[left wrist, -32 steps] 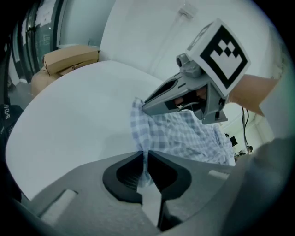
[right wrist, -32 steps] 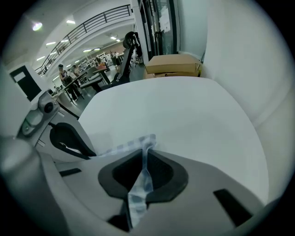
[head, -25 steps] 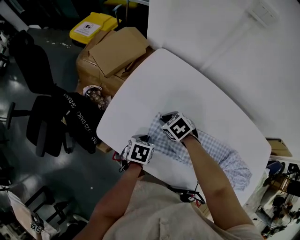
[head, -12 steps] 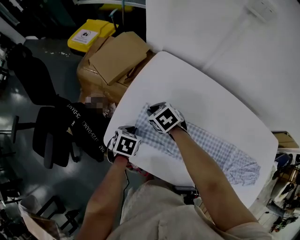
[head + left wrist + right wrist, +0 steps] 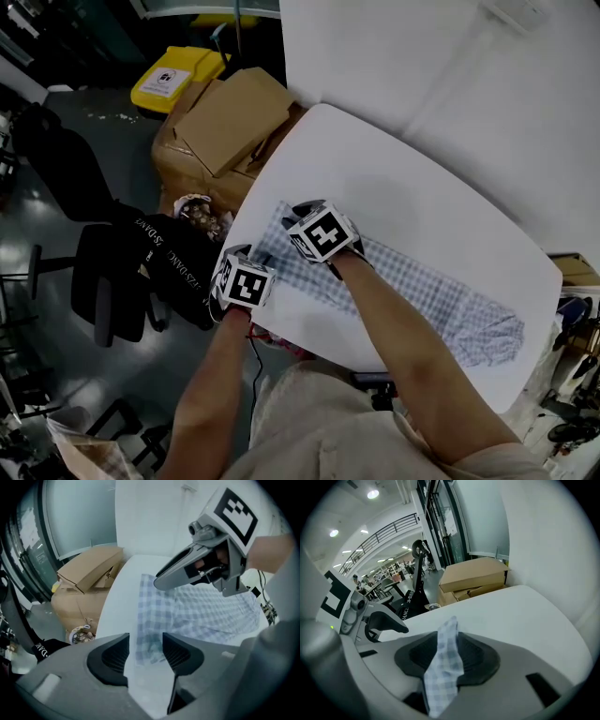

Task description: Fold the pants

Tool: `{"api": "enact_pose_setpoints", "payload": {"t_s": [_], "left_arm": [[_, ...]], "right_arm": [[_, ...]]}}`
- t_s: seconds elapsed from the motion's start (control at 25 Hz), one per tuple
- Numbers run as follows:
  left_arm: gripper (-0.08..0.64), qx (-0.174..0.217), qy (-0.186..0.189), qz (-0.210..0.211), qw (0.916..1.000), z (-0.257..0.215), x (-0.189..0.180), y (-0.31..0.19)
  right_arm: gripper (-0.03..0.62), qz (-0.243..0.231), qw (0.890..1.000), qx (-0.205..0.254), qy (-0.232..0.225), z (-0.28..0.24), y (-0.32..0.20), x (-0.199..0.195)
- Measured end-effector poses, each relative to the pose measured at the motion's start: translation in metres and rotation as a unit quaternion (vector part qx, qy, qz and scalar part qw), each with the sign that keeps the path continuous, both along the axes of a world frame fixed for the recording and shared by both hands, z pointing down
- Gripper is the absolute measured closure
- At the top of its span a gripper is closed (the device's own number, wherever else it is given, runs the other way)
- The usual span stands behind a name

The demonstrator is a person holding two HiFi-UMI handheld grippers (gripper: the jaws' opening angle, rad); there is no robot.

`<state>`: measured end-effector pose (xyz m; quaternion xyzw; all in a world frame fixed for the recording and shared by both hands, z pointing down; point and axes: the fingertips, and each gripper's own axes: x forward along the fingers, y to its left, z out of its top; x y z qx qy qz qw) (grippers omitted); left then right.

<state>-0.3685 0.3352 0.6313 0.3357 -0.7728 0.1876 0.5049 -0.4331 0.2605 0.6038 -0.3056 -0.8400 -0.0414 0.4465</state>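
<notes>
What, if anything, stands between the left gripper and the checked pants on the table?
Nothing visible does. The left gripper, whose jaws have just been opening, hangs right above the near corner of the checked pants on the white table; the gap between its jaws is empty, and the cloth shows through it.

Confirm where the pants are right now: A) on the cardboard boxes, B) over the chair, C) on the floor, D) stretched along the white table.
D: the pants lie stretched along the white table, the cardboard boxes standing apart past its edge.
</notes>
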Motion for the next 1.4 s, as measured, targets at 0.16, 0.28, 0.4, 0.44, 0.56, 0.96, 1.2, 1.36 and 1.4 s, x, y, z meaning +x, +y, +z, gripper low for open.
{"api": "enact_pose_setpoints", "payload": {"t_s": [0.16,0.28,0.4,0.44,0.56,0.96,1.2,1.36,1.4], "left_arm": [[0.305,0.014,-0.018,-0.019,0.9996,-0.009,-0.001,0.002],[0.29,0.036,-0.036,-0.024,0.9984,-0.02,-0.002,-0.002],[0.288,0.054,-0.038,-0.027,0.9974,-0.03,0.0,-0.01],[0.288,0.059,-0.039,-0.025,0.9972,-0.033,0.001,-0.012],[0.288,0.068,-0.043,-0.017,0.9966,-0.041,0.004,-0.02],[0.29,0.099,-0.05,0.029,0.9934,-0.068,0.022,-0.059],[0.299,0.117,-0.051,0.056,0.9903,-0.079,0.038,-0.089],[0.359,0.135,-0.059,0.059,0.9874,-0.088,0.049,-0.106],[0.373,0.138,-0.062,0.061,0.9866,-0.09,0.052,-0.11]], "right_arm": [[0.397,0.006,1.0,0.003,-0.026,-0.008,-0.009,-0.005],[0.397,0.011,0.999,0.002,-0.034,-0.017,-0.016,-0.002],[0.397,0.014,0.999,-0.004,-0.036,-0.023,-0.02,0.005],[0.397,0.016,0.999,-0.005,-0.036,-0.025,-0.021,0.008],[0.397,0.02,0.999,-0.008,-0.034,-0.028,-0.023,0.018],[0.397,0.055,0.998,-0.023,-0.032,-0.045,-0.04,0.056],[0.399,0.09,0.995,-0.034,-0.033,-0.053,-0.062,0.082],[0.408,0.117,0.992,-0.035,-0.039,-0.06,-0.083,0.101],[0.412,0.124,0.991,-0.036,-0.041,-0.061,-0.088,0.106]]}}
